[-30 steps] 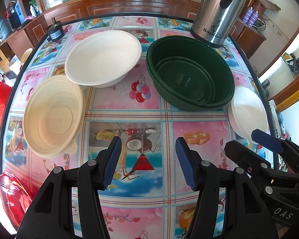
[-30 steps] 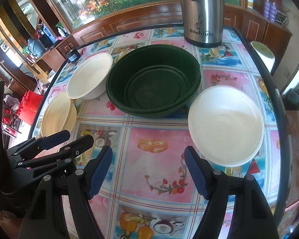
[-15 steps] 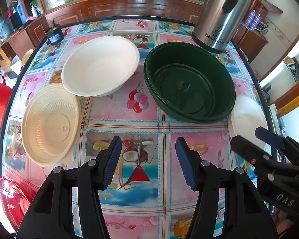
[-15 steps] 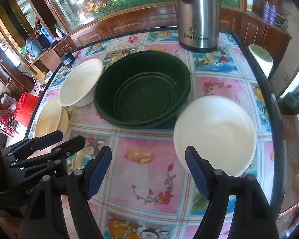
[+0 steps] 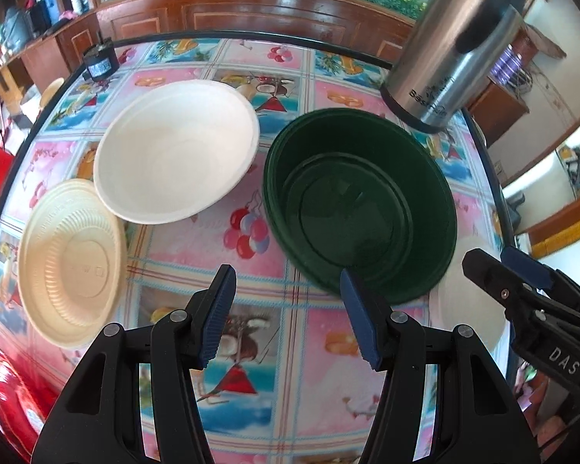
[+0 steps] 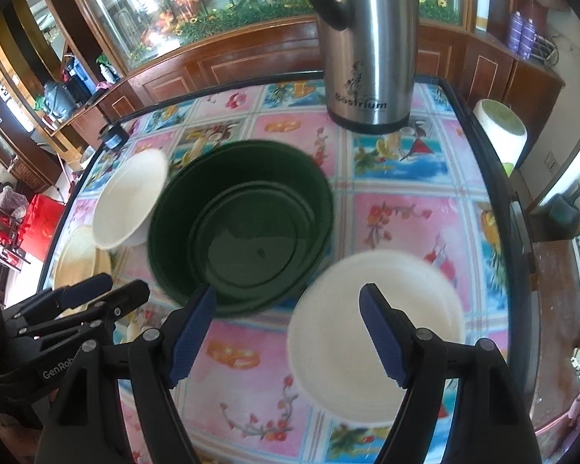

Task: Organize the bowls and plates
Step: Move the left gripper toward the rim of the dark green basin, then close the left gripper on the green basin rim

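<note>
A dark green bowl (image 5: pixel 361 205) stands mid-table, also in the right wrist view (image 6: pixel 243 228). A white bowl (image 5: pixel 176 150) sits left of it, partly over a cream ribbed plate (image 5: pixel 69 263). Another white plate (image 6: pixel 375 332) lies right of the green bowl. My left gripper (image 5: pixel 286 313) is open and empty, above the table just before the green bowl's near rim. My right gripper (image 6: pixel 290 336) is open and empty, its right finger over the white plate's near part.
A steel thermos jug (image 6: pixel 367 46) stands at the table's far right. A small black object (image 5: pixel 100 63) sits at the far left edge. Red plastic (image 5: pixel 4 382) shows below the table's left edge. The flowered table (image 5: pixel 259 386) has a dark rim.
Both grippers have moved forward toward the dishes. The right gripper swung right, so the white plate now lies under its right finger. Both stay open.
</note>
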The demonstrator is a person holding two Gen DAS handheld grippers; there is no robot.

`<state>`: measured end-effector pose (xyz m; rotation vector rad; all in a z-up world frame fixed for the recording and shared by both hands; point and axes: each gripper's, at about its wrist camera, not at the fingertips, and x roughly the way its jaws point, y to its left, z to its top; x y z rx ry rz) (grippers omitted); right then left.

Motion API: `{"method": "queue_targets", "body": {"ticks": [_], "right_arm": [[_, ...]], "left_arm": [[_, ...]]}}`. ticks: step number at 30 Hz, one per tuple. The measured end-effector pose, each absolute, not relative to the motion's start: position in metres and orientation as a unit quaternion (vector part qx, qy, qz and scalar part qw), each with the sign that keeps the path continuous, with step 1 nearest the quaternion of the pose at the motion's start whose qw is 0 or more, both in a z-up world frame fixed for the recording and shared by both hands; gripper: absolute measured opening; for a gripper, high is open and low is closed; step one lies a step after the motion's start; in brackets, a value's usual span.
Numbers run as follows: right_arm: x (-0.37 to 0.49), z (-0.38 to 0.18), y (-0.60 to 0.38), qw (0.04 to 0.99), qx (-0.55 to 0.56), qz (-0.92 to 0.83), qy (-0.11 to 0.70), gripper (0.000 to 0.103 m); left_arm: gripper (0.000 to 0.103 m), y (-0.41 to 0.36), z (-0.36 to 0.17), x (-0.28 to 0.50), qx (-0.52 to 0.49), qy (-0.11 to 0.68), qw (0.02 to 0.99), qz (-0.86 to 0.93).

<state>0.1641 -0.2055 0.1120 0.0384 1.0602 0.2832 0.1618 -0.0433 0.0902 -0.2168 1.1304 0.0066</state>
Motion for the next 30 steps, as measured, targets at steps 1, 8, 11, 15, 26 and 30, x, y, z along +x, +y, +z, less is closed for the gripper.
{"method": "queue_targets", "body": {"ticks": [1,8,11,15,26,30], "right_arm": [[0.169,0.111,-0.207,0.852,0.017,0.134,0.505,0.077],[0.21,0.103,-0.212,0.844,0.013,0.132,0.519,0.078],[0.225,0.095,-0.212,0.84,0.015,0.134,0.526,0.078],[0.243,0.083,-0.211,0.834,0.014,0.134,0.536,0.078],[0.262,0.074,-0.199,0.829,-0.011,0.151,0.538,0.052],[0.261,0.07,-0.199,0.827,-0.009,0.152,0.542,0.014]], "left_arm": [[0.057,-0.043,0.089,0.165,-0.11,0.536,0.837,0.007],[0.057,-0.045,0.08,0.184,-0.127,0.543,0.83,0.021],[0.057,-0.047,0.075,0.193,-0.126,0.548,0.827,0.027],[0.057,-0.046,0.067,0.201,-0.13,0.554,0.821,0.035],[0.057,-0.048,0.045,0.212,-0.138,0.573,0.807,0.034],[0.028,-0.051,0.042,0.213,-0.119,0.574,0.809,0.035]]}}
